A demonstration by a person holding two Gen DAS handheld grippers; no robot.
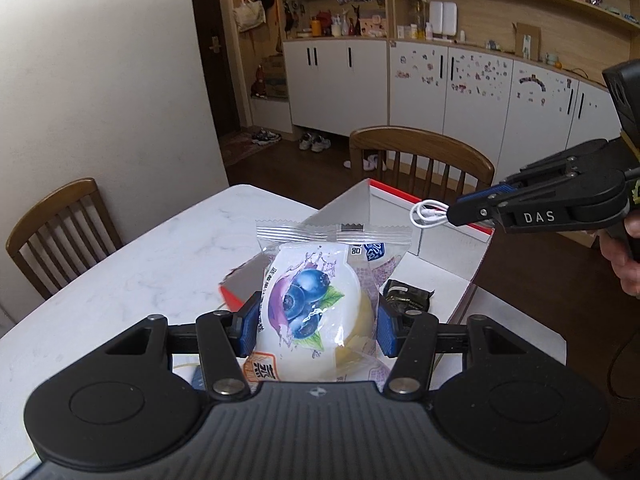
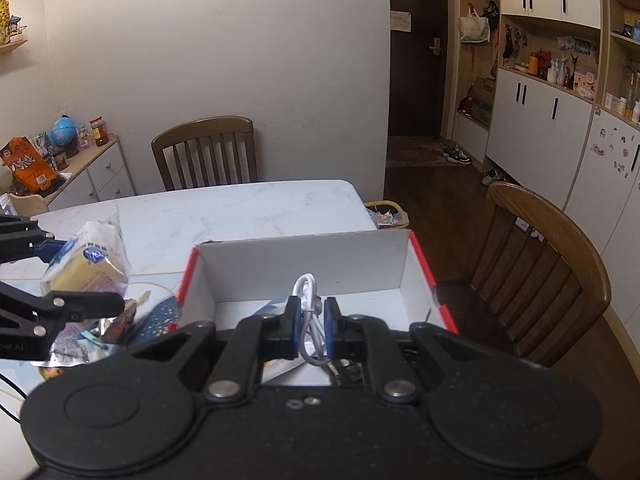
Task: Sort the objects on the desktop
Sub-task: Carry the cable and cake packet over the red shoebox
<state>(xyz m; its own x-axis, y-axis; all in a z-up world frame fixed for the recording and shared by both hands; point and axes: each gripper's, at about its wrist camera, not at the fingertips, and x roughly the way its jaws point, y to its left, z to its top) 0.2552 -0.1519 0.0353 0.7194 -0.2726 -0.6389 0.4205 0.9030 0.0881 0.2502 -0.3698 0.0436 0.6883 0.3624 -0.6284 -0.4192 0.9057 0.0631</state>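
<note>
Desktop objects are being sorted at a white box with red rims point(image 2: 404, 268), which stands open on the marble table point(image 1: 132, 248) beside a wooden chair point(image 2: 548, 264). Inside the box, a dark foil packet point(image 1: 406, 294) is seen on the floor from the left wrist view; a pale card or sheet also lies there, though what it is cannot be told.

A blueberry-printed snack pack point(image 1: 316, 296) is pinched upright between the blue pads of the left gripper point(image 1: 316, 330), held above the near edge of the box. A coiled white cable point(image 2: 310, 312) is clamped between the pressed-together jaws of the right gripper point(image 2: 310, 326), which is tilted downward over the box interior. Part of a hand point(image 1: 624, 260) is seen on the right gripper's handle.

Two grippers, one box, one cable and one held snack pack are counted. Several loose wrappers point(image 2: 104, 332) are left on the table just left of the box; their number cannot be told.
</note>
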